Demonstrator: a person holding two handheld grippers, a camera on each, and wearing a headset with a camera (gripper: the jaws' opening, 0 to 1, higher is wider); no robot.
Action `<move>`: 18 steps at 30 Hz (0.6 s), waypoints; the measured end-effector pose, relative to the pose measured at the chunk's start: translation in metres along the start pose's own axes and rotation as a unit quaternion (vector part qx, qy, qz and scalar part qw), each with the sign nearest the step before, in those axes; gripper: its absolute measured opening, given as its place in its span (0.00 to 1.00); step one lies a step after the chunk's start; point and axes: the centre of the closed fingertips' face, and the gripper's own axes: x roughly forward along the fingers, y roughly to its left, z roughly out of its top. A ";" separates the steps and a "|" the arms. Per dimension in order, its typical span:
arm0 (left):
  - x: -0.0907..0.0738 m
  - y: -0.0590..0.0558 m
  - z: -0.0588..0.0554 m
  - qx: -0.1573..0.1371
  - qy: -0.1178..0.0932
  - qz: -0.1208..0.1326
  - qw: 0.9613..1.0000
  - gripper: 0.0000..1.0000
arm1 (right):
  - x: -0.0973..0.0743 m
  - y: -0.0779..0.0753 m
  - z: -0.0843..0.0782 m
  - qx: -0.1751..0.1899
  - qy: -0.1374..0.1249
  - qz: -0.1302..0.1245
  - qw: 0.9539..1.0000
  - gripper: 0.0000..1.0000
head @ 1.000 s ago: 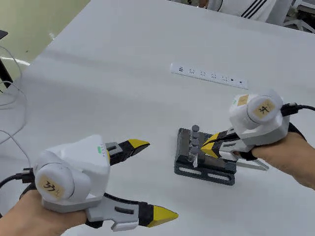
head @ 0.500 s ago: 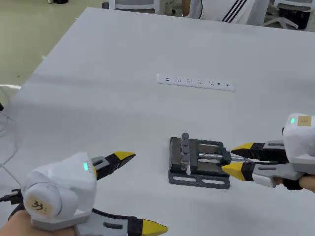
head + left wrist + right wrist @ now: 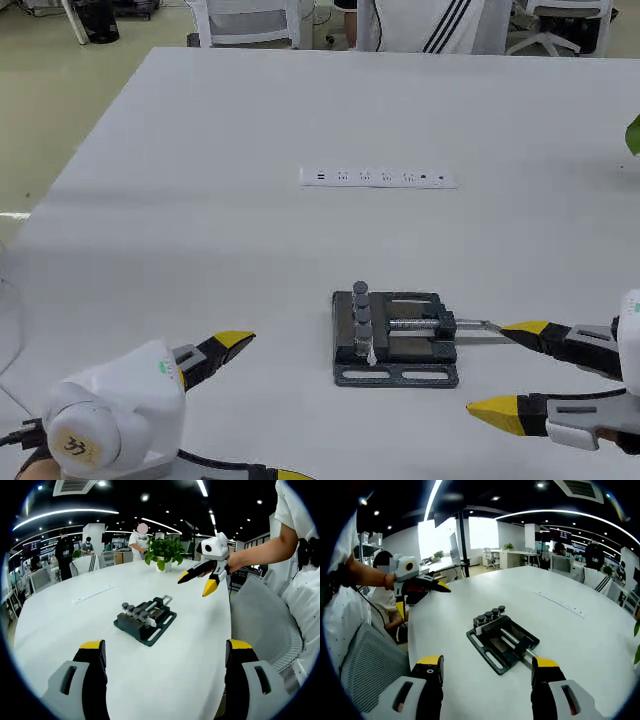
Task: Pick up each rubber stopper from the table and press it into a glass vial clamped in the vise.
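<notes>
vials [image 3: 361,315] in vise [image 3: 395,340] mid-frame all look stoppered | left gripper [image 3: 262,408], right gripper [image 3: 508,368]: jaws spread, empty | next: likely done, check stoppers sit flush

A white table [image 3: 250,120] and potted plant [image 3: 162,555] under ceiling strip lights [image 3: 65,514].

Not much to read here, just a round tan sticker [image 3: 78,444] on the back of the left hand-held gripper [image 3: 262,407], near left. The handwritten scrawl looks like "33", can't swear to it.
</notes>
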 end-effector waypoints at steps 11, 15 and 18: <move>0.013 0.005 -0.008 0.009 0.009 0.010 1.000 0.99 | -0.007 0.004 -0.022 -0.015 0.001 -0.005 1.000 0.89; 0.013 0.005 -0.011 0.009 0.016 0.012 1.000 0.99 | -0.010 0.004 -0.026 -0.011 0.002 -0.006 1.000 0.92; 0.012 0.006 -0.012 0.006 0.019 0.013 1.000 0.99 | -0.013 0.002 -0.028 -0.008 0.003 -0.012 1.000 0.90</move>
